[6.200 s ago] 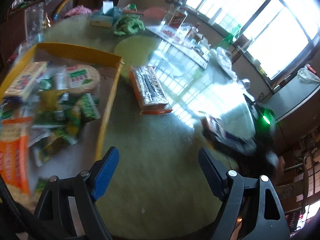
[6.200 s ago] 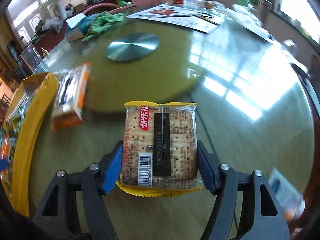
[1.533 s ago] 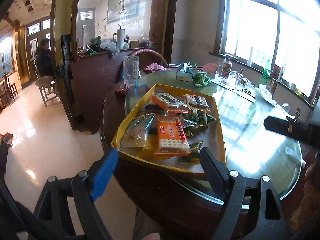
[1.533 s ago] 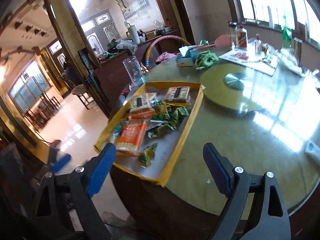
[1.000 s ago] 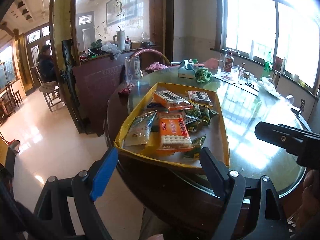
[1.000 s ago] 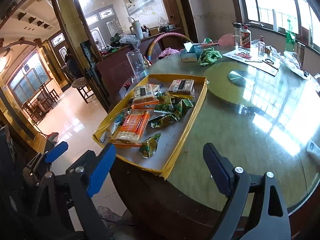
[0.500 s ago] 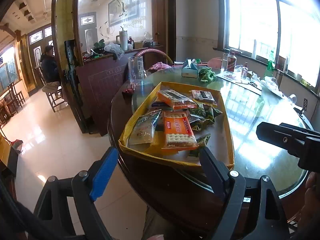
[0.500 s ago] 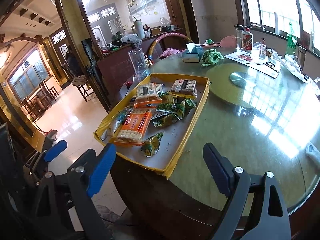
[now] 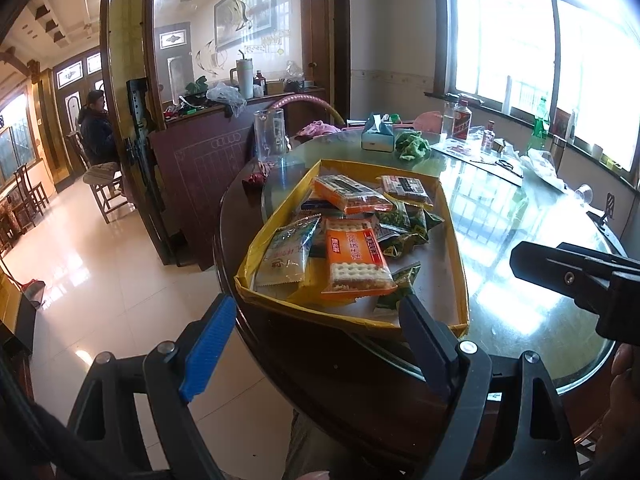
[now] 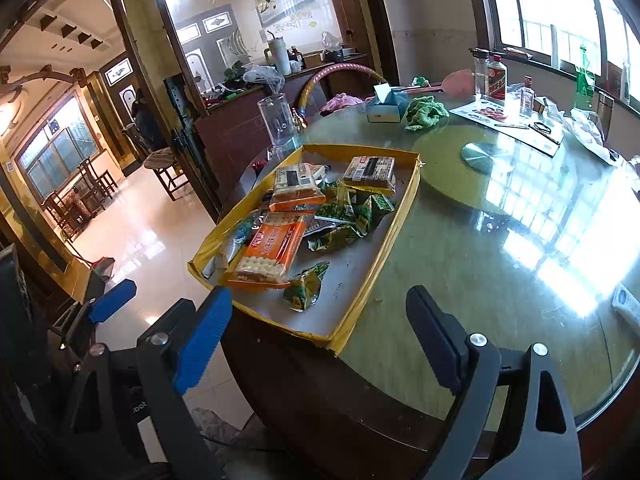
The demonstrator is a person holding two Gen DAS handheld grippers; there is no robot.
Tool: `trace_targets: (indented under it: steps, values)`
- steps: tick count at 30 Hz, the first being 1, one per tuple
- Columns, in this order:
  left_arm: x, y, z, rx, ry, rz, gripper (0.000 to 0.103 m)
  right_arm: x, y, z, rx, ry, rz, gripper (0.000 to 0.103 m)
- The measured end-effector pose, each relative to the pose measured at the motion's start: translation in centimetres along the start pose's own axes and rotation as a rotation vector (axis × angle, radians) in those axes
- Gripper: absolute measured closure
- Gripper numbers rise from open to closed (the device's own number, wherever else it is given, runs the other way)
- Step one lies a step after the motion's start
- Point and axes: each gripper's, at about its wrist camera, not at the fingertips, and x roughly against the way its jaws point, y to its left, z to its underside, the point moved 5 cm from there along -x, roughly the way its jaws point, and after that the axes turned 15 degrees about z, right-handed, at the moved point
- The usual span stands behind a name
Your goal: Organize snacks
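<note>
A yellow-rimmed tray (image 9: pixel 282 205) (image 10: pixel 404 202) sits on the near left part of the round glass-topped table (image 10: pixel 500 240). It holds several snack packs: an orange cracker pack (image 9: pixel 354 256) (image 10: pixel 270 250), another orange pack (image 9: pixel 348 194) (image 10: pixel 296 186), a yellow-edged cracker pack (image 9: pixel 406 188) (image 10: pixel 370 170), a white bag (image 9: pixel 286 252) and green packets (image 10: pixel 352 212). My left gripper (image 9: pixel 316 340) is open and empty, held back off the table's edge. My right gripper (image 10: pixel 320 328) is open and empty, also short of the table.
A tissue box (image 10: pixel 386 106), green cloth (image 10: pixel 426 112), bottles (image 10: pixel 496 78), papers and a metal disc (image 10: pixel 480 154) lie on the far side of the table. A clear jug (image 9: pixel 270 136) stands behind the tray. A chair and a seated person (image 9: pixel 96 128) are at the left.
6 s ago my right gripper held a cracker pack over the table; it is empty now. Both grippers have pulled back from the table. In the last second little has moved.
</note>
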Motion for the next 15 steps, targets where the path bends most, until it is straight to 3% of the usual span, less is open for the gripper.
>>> trace_targets:
  steps: [15]
  values:
    - [-0.56,0.40,0.02,0.006,0.015,-0.008,0.019,-0.06,0.20,0.26,0.009,0.011,0.016,0.014]
